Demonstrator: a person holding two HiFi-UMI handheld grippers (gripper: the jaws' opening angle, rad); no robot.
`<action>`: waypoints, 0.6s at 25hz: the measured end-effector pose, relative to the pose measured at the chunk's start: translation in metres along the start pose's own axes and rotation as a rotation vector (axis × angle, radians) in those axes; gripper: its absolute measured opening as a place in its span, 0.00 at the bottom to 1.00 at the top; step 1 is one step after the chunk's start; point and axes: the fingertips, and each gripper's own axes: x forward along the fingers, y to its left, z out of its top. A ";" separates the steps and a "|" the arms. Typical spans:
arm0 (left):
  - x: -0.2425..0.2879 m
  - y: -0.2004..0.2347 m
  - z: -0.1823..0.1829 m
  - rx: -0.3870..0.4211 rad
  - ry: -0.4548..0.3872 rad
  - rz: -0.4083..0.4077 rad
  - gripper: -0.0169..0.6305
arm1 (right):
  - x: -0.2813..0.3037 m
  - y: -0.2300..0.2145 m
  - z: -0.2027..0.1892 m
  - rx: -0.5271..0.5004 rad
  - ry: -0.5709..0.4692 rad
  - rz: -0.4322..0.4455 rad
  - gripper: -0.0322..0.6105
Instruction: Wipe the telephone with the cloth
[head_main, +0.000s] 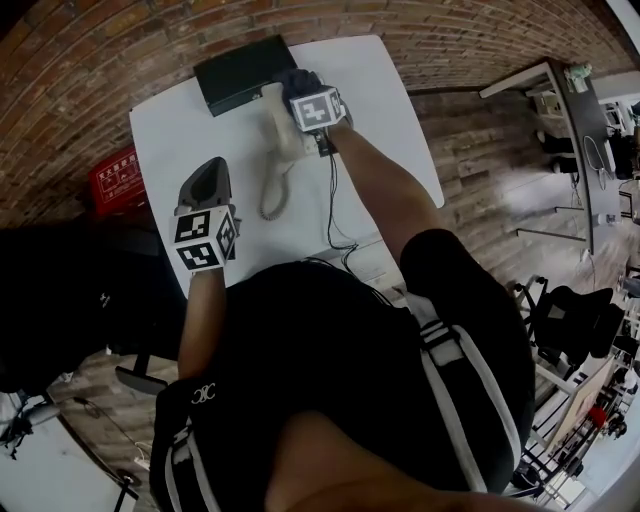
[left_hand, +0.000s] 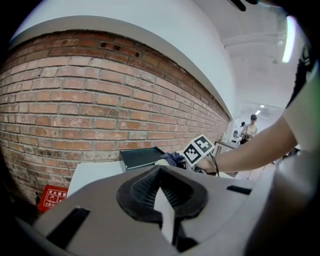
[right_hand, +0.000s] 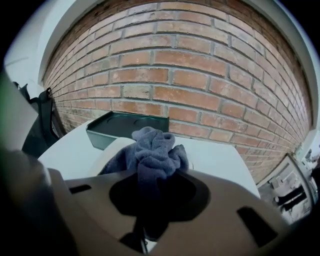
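The telephone's dark base (head_main: 240, 72) sits at the far edge of the white table (head_main: 390, 120). Its cream handset (head_main: 280, 135) lies off the base, with its coiled cord (head_main: 272, 195) trailing toward me. My right gripper (head_main: 298, 92) is shut on a bunched blue-grey cloth (right_hand: 152, 152), which rests against the handset (right_hand: 107, 150) just in front of the base (right_hand: 125, 127). My left gripper (head_main: 207, 180) hovers over the table's left side, apart from the phone, shut with nothing in it. From the left gripper view the cloth (left_hand: 173, 158) and base (left_hand: 141, 157) show ahead.
A brick wall (right_hand: 190, 75) rises right behind the table. A red box (head_main: 115, 178) lies on the floor to the left, beside a black chair (head_main: 70, 290). A thin black cable (head_main: 335, 215) runs off the table's near edge. A person (left_hand: 248, 129) stands far off.
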 end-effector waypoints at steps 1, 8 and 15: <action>0.000 -0.002 0.001 0.002 -0.002 -0.002 0.02 | -0.002 0.003 -0.002 -0.026 0.000 0.004 0.13; -0.006 -0.018 0.003 0.018 -0.014 -0.015 0.02 | -0.011 0.015 -0.027 -0.076 0.030 0.025 0.13; -0.015 -0.029 0.006 0.030 -0.030 -0.013 0.02 | -0.028 0.022 -0.049 -0.064 0.035 0.035 0.13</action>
